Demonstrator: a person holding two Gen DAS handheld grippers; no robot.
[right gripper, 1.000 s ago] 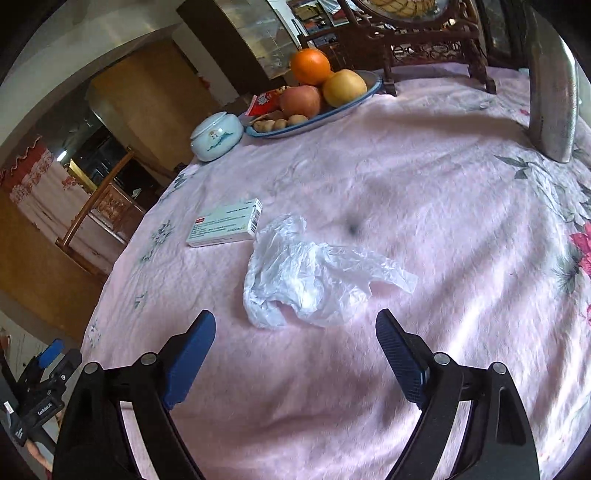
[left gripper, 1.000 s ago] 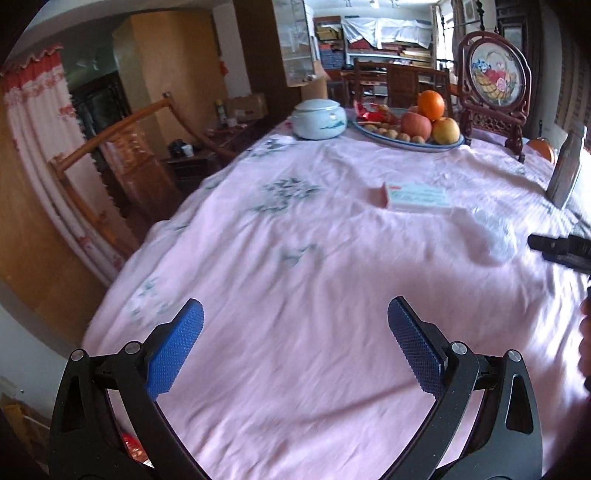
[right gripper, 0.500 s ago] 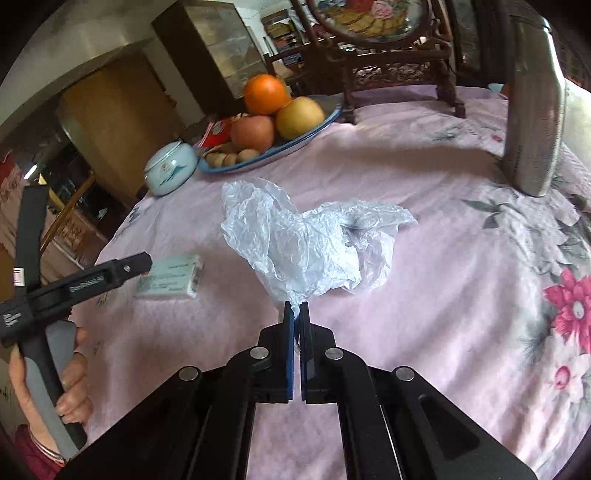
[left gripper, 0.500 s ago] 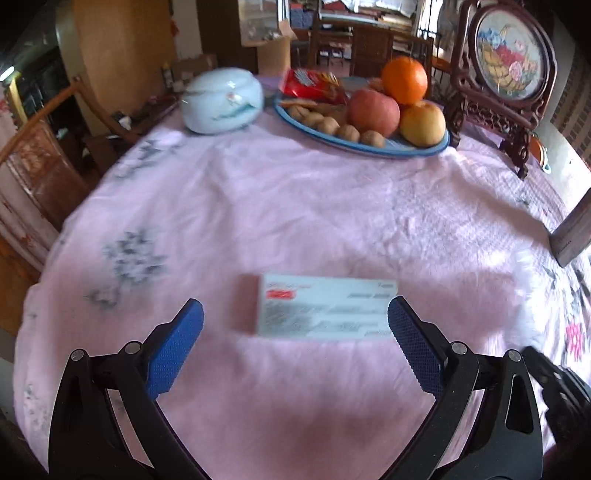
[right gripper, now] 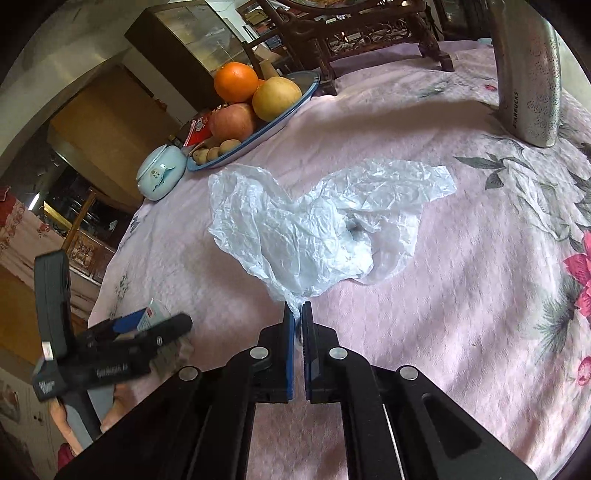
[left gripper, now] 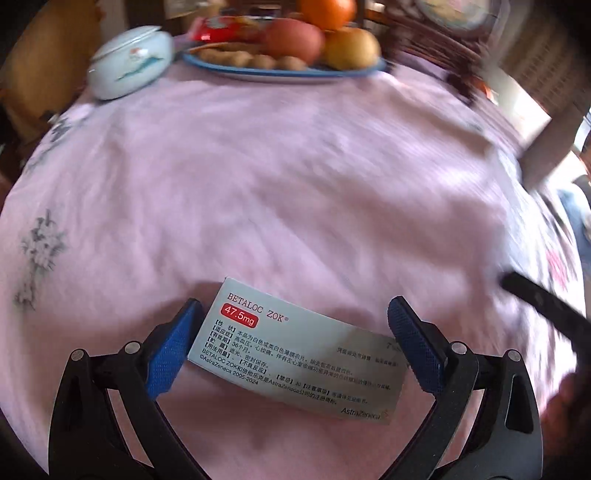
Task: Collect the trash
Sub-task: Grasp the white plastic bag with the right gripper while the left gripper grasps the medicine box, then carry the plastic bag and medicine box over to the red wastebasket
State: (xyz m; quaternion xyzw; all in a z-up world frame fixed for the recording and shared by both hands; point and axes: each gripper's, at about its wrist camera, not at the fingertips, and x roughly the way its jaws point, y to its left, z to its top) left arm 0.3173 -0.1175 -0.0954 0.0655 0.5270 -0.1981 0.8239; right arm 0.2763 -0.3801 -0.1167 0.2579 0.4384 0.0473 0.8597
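A white medicine box (left gripper: 295, 354) with a red label lies on the pink tablecloth (left gripper: 277, 184). My left gripper (left gripper: 295, 300) is open and stands over it, with one blue pad at each end of the box. In the right wrist view a crumpled clear plastic bag (right gripper: 306, 229) lies in the middle of the cloth. My right gripper (right gripper: 297, 306) is shut on the bag's near corner. The left gripper (right gripper: 147, 332) and an end of the box (right gripper: 153, 312) show at that view's lower left.
At the far side stand a blue-rimmed plate (left gripper: 288, 72) of fruit and nuts, a pale lidded bowl (left gripper: 129, 62) and a carved wooden stand (right gripper: 369, 33). A steel tumbler (right gripper: 528, 74) is at the right. A wooden chair (right gripper: 74, 221) is beyond the table's left edge.
My left gripper came forward and down until the box lay between its pads. My right gripper shut on the bag's corner, and the bag has spread a little.
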